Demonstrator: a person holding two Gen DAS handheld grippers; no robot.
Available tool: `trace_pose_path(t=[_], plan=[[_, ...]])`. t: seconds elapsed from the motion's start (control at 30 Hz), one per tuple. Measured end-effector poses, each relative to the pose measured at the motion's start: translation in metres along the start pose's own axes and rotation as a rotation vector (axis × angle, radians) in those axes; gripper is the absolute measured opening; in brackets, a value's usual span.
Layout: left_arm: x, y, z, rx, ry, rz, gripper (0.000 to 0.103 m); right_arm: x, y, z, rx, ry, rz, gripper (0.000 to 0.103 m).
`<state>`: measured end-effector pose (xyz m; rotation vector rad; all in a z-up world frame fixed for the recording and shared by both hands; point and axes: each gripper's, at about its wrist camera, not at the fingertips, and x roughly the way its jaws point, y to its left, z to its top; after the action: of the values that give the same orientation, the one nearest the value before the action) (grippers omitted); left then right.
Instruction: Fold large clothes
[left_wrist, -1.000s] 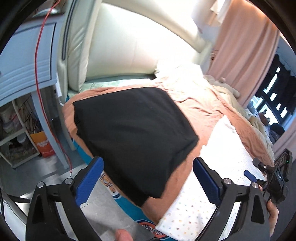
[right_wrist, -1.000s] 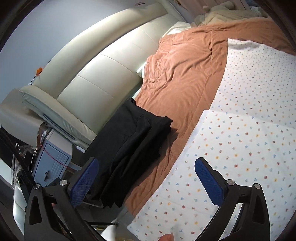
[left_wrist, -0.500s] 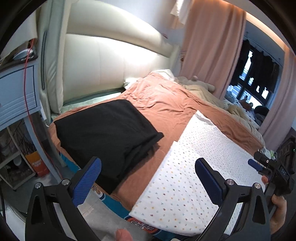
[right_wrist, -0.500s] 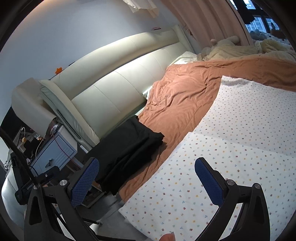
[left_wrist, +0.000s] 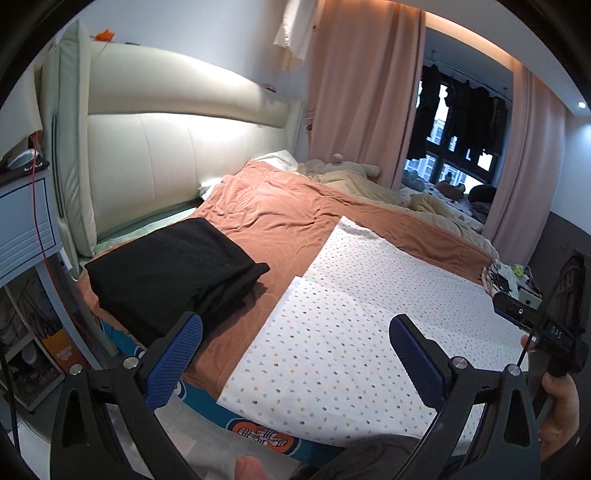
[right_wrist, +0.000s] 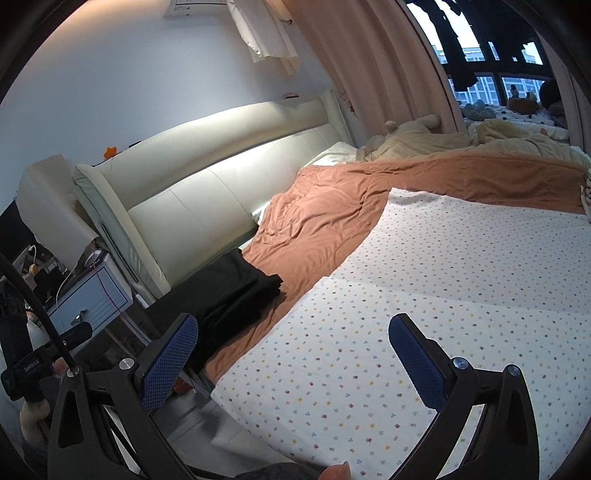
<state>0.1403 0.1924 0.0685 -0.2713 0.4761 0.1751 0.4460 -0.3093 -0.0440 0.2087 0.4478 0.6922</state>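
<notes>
You held both tools back from the bed, off its near edge. Left gripper stood released, blue pads wide apart, nothing between them. Right gripper was likewise spread and empty.

The black garment lay folded in a thick stack on the orange-brown blanket, at the bed's near corner on the headboard side. Its lower edge hung slightly past the mattress edge. It sat just beside the dotted white sheet, apart from it, with a strip of blanket between.

My reading: that piece looked finished, and you were between items. No other loose garment showed near the bed edge in either view (the pale bundle at the far side of the bed may be bedding; could not tell).

If you were to tidy the stack, I would have advised:
- Approach the overhanging edge low and level, pads either side of all layers.
- Pinch the whole thickness, not just the top ply, or the fold will shear open.
- Slide it inward toward the headboard side without lifting high.
- Keep the other tool flat on top as a weight.
</notes>
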Motion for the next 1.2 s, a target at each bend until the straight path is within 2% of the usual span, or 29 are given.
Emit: trace_pose_path(t=[0.27,0.47,0.7,0.97,1.2], plan=[[-0.035,-0.037,-0.029,0.071,-0.042,-0.022,0.103,-0.053,0.013,-0.03,-0.015,-0.025,-0.05,0.103],[-0.058,-0.066,-0.054,0.137,-0.063,-0.021,0.103,-0.093,0.02,-0.049,-0.045,-0.066,-0.122,0.103],[-0.079,-0.099,-0.081,0.216,-0.06,-0.08,0.103,-0.125,0.028,-0.074,-0.026,-0.085,-0.194,0.103],[-0.1,-0.109,-0.102,0.197,-0.09,-0.136,0.103,-0.148,0.035,-0.098,-0.02,-0.112,-0.26,0.103],[-0.11,-0.115,-0.121,0.181,-0.102,-0.146,0.103,-0.15,0.049,-0.113,-0.051,-0.113,-0.334,0.103]])
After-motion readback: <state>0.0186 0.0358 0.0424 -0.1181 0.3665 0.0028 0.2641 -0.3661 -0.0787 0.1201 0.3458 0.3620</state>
